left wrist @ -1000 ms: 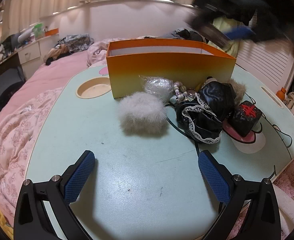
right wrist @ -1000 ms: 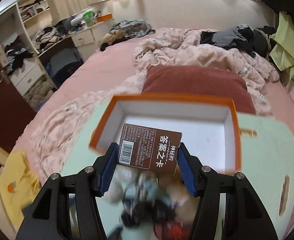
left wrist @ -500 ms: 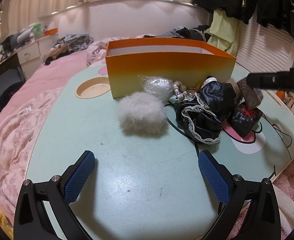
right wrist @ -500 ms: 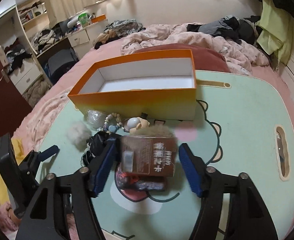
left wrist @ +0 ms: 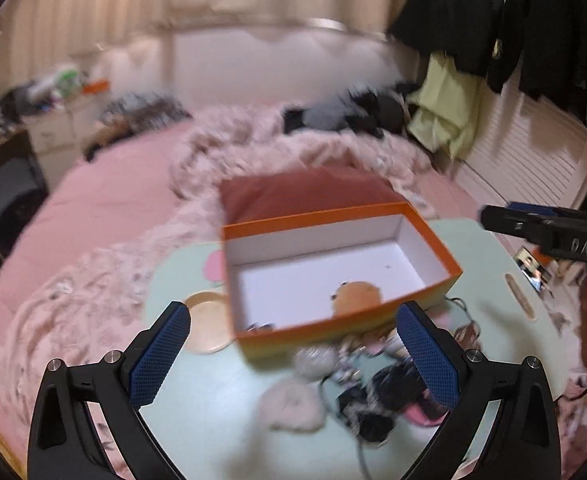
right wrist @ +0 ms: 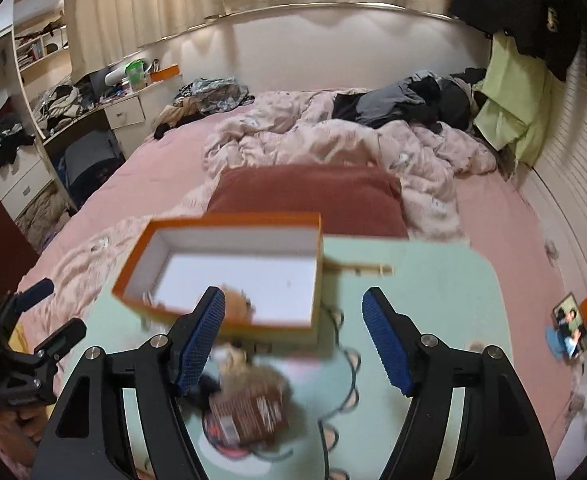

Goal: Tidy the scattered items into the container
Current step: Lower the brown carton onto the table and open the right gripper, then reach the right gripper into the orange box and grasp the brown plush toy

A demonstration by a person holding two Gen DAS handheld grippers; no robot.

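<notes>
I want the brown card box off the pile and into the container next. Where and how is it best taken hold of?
Grip the brown card box across its two long edges, coming from above. It lies flat and slightly skewed on the pile, broad printed face up, so those edges look free. The open right gripper hangs just beyond it, fingers empty. Blur hides the exact edges.

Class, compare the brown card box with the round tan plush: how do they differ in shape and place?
The brown card box is flat and printed; the tan plush is round and soft. The card box lies on the table outside the orange container; the plush sits inside it. Both are brownish.
</notes>
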